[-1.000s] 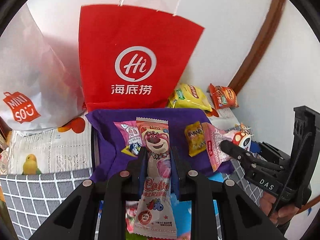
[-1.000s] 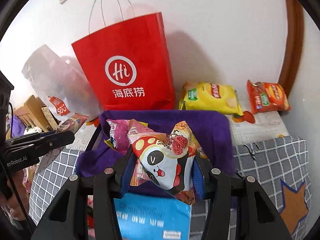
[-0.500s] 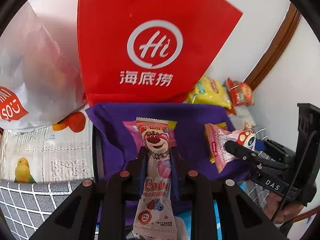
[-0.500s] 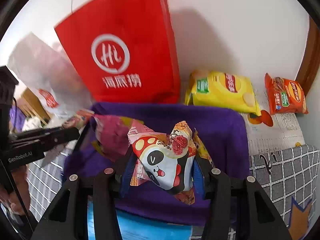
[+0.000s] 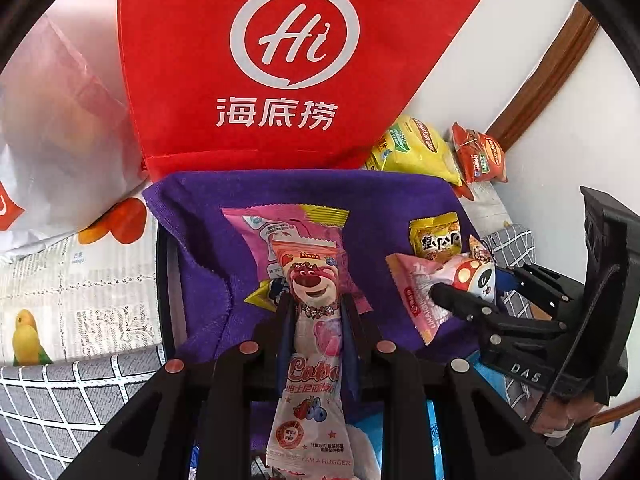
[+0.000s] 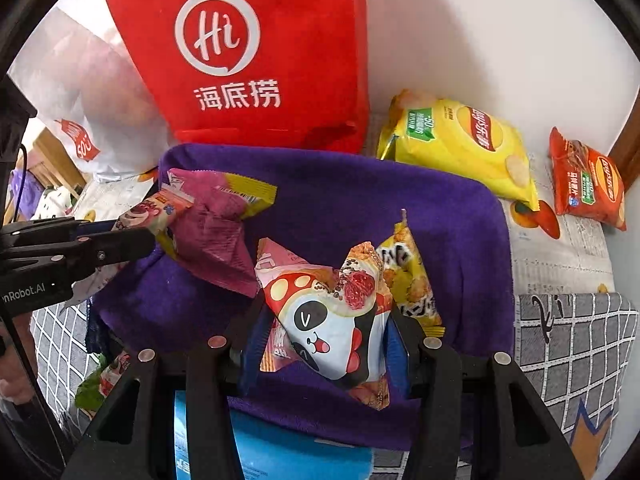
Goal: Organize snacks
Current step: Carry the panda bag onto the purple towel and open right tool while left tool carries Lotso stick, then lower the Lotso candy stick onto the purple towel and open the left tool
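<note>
Black jaws of your left tool (image 5: 316, 312) clamp the bear snack (image 5: 314, 280); your right tool (image 6: 326, 320) clamps the panda packet (image 6: 332, 320). Both hang over the purple cloth (image 6: 340, 196). Next, I think, lower and release them there.

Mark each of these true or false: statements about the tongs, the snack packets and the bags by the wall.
1. The left tongs grip a bear-print packet. True.
2. The right tongs are empty. False: they grip a panda-print packet.
3. A red bag stands behind the purple cloth. True.
4. The yellow chip bag lies on the purple cloth. False: it lies beyond it, by the wall.
5. An orange chip bag lies right of the yellow one. True.
</note>
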A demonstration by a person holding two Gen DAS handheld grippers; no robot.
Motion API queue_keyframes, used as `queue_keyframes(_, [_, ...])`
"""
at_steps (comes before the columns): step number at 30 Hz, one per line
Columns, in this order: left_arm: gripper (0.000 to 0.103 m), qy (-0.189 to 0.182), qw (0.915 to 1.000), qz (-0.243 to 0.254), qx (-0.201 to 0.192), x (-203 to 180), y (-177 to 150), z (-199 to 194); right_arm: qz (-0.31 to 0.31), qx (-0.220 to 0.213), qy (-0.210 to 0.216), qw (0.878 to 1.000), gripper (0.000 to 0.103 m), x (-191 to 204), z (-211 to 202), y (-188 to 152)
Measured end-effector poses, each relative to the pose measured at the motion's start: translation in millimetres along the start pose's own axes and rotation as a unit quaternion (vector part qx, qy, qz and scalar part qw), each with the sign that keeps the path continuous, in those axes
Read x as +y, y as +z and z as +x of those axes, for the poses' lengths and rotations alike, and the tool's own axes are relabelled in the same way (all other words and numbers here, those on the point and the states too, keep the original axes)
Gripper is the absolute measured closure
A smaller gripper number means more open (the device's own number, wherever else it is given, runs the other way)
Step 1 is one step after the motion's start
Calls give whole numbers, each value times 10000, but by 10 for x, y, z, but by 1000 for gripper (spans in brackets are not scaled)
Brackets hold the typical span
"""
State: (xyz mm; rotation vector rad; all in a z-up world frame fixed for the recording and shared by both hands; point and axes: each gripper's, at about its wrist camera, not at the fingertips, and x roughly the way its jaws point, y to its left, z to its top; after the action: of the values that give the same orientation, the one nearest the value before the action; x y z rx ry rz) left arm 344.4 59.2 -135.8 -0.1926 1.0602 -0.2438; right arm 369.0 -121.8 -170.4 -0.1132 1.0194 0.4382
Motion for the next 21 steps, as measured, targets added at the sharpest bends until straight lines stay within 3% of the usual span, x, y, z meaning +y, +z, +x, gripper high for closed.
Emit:
queue_keyframes(16, [80,-34,9999,57,101,-24,-26,71,301,129,14,9995,45,-133,26,51])
queue_keyframes(21, [80,-68,9999,63,121,-34,-23,91,317,-46,31,9995,32,-110,-79,63])
